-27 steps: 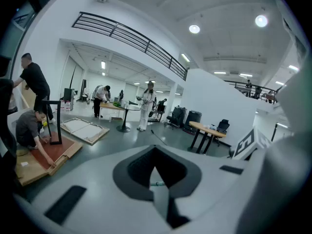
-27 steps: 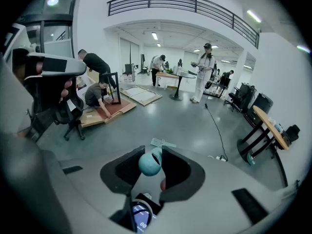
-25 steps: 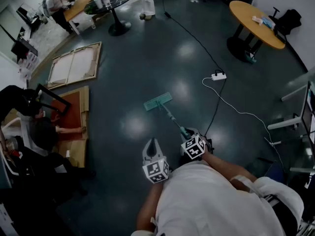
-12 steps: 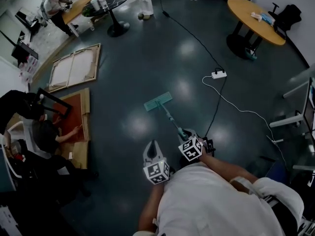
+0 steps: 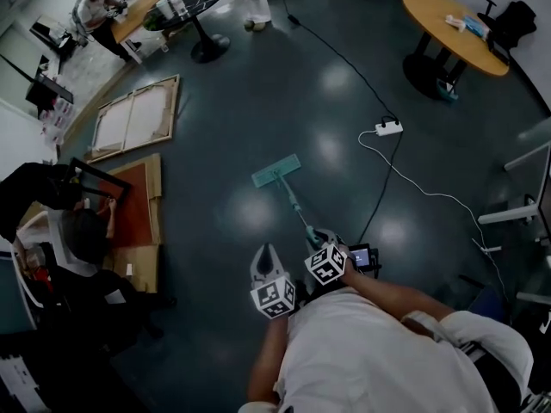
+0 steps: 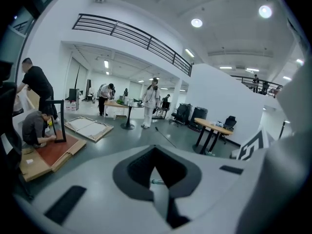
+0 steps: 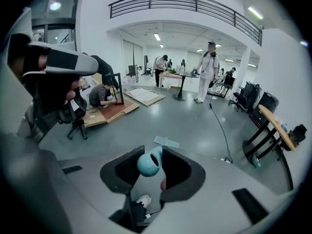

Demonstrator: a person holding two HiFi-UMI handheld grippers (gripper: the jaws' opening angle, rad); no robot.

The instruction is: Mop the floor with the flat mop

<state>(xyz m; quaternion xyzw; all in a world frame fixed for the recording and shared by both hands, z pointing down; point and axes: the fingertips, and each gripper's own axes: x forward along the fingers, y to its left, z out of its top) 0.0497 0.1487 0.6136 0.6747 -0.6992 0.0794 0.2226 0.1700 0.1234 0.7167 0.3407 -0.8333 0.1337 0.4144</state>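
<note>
In the head view the flat mop's teal head [image 5: 276, 170] lies on the dark floor ahead of me, and its thin handle [image 5: 297, 209] slopes back to my right gripper [image 5: 317, 241]. That gripper is shut on the handle's teal end [image 7: 148, 163], with the mop head [image 7: 166, 142] lying on the floor beyond the jaws. My left gripper [image 5: 265, 256] hangs just left of the right one, jaws together and holding nothing. In the left gripper view, the left gripper [image 6: 156, 150] shows a sliver of the mop handle [image 6: 157, 182] through the gap in its jaws.
A white power strip [image 5: 389, 128] and its cable [image 5: 430, 196] lie on the floor right of the mop. Canvas frames [image 5: 133, 114] and cardboard [image 5: 138, 222] lie at left beside a crouching person [image 5: 77, 235]. Round tables [image 5: 448, 20] [image 5: 194, 3] stand at the back.
My right gripper has drawn slightly left and closer to the left one, still holding the handle. The mop head has barely shifted. The crouching person at left has moved.
</note>
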